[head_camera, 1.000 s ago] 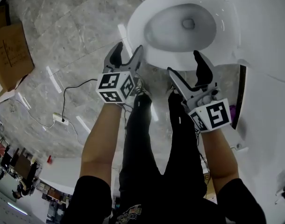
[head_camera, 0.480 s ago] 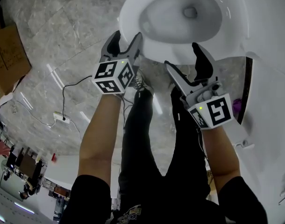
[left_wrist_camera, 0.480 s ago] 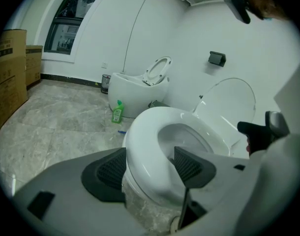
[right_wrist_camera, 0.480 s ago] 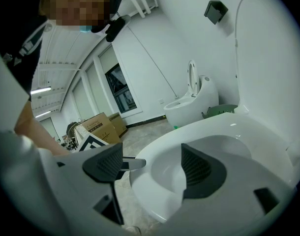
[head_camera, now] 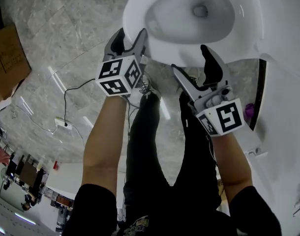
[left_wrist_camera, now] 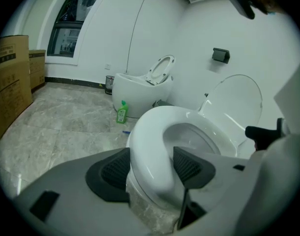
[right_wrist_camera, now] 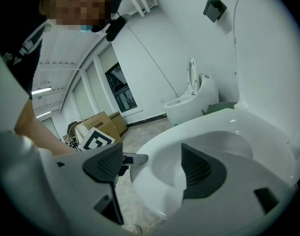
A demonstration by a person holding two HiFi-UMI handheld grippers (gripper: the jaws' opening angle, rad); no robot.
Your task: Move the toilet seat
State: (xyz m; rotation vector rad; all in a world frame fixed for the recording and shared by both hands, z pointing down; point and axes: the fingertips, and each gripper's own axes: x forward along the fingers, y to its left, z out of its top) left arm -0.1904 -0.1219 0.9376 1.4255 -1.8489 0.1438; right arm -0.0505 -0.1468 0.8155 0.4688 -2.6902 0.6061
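Both grippers at the front rim of the lowered toilet seat
The toilet seat [head_camera: 134, 14] lies flat on the white bowl, and its lid [left_wrist_camera: 238, 100] stands upright behind it. The left gripper [head_camera: 130, 36] is clenched on the seat's front rim: in the left gripper view its 2 dark pads [left_wrist_camera: 113, 170] sit against either side of the white ring. The right gripper [head_camera: 189, 58] is at the front rim near it, released, jaws spread wide; 1 jaw hangs over the bowl opening and the other is outside the rim, with floor showing between that pad and the seat. The person stands on a grey marble floor [head_camera: 66, 28] just in front of the bowl. A cardboard box [head_camera: 10, 58] lies well off to the left, and a green bottle [left_wrist_camera: 121, 113] stands beside a 2nd toilet [left_wrist_camera: 140, 87] further back
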